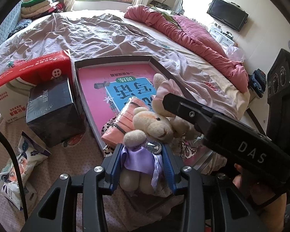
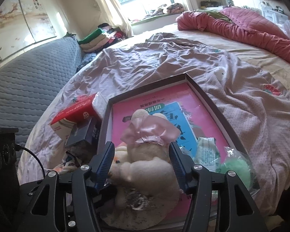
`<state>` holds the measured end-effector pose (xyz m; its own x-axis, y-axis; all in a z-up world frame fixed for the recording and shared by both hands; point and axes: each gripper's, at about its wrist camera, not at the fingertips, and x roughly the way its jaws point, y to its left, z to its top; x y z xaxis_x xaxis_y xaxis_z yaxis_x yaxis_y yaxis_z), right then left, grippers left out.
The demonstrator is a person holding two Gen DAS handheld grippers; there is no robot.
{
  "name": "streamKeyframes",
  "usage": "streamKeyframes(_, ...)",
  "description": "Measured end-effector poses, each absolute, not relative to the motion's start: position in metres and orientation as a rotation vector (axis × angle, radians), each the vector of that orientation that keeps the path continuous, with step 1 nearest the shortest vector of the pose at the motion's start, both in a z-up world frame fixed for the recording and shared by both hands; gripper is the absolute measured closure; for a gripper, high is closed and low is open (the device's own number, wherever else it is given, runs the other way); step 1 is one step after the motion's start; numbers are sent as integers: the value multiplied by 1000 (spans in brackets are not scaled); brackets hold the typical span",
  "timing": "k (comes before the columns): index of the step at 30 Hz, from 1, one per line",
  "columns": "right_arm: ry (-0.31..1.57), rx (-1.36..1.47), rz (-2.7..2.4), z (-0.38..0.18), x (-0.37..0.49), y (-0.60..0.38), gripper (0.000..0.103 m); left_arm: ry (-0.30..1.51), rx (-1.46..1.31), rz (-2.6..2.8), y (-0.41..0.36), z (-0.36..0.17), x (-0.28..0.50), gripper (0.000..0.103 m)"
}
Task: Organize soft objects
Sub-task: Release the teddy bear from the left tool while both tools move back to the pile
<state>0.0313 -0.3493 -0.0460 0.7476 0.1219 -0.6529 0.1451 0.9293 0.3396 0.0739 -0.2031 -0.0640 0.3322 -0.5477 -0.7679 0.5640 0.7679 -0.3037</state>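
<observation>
Counting from the bed [image 1: 106, 38], on its near part:

- Shallow box tray, dark rim [image 1: 114, 59]: one. Holds one pink workbook [image 1: 98, 89] with a blue panel of large Chinese characters, seen upside down and not legible to me.
- Plush bears: two, lying at the tray's near edge. Bear in lilac satin dress [image 1: 139, 158], clamped at the body between the blue pads of the left gripper [image 1: 142, 166], its fingers drawn narrow around the toy. Bear with pink satin bow [image 2: 148, 133], sitting between the fingers of the right gripper [image 2: 143, 160]; the pads stand close to its sides, but whether they press it cannot be told.
- Pack of salmon-pink face masks [image 1: 121, 123]: one, in clear wrap, on the workbook just beside the lilac bear's head.
- Green plush item in clear plastic [image 2: 237, 170]: one, at the tray's near right corner.
- Pale green printed packet [image 2: 208, 150]: one, beside it; print too small to read.
- Red and white carton [image 1: 25, 77]: one, left of the tray, leaning on the black box; Latin lettering "TongHua", Chinese text alongside.
- Black box [image 1: 52, 112]: one, touching the tray's left wall.
- Printed plastic pouches [image 1: 15, 170]: a loose heap near the bed's left near edge, count unclear.
- Right gripper body, seen from the left wrist view, marked "DAS".
- Pink quilt [image 1: 193, 32]: one, bunched along the far right edge.
</observation>
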Motion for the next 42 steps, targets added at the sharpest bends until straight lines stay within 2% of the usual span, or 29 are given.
streamKeyframes(3,710,381,-23,-38,29,-350,42,988,16,-728,-201,-61,73,59)
streamKeyframes(7,662,373,-44,-23,21,-353,31,965,2,-743,-197,-53,70,53)
streamKeyframes(17,605,359,-44,5,10,-350,29,915,-21,-724,-172,-28,66,47)
streamKeyframes(22,587,325,1,19,11,-330,29,892,-53,-623,-136,-11,75,40)
streamKeyframes(33,610,242,147,33,22,-256,28,902,-141,-400,-33,-4,109,40)
streamKeyframes(42,757,256,254,2,43,-187,28,977,-139,-246,30,-34,130,40)
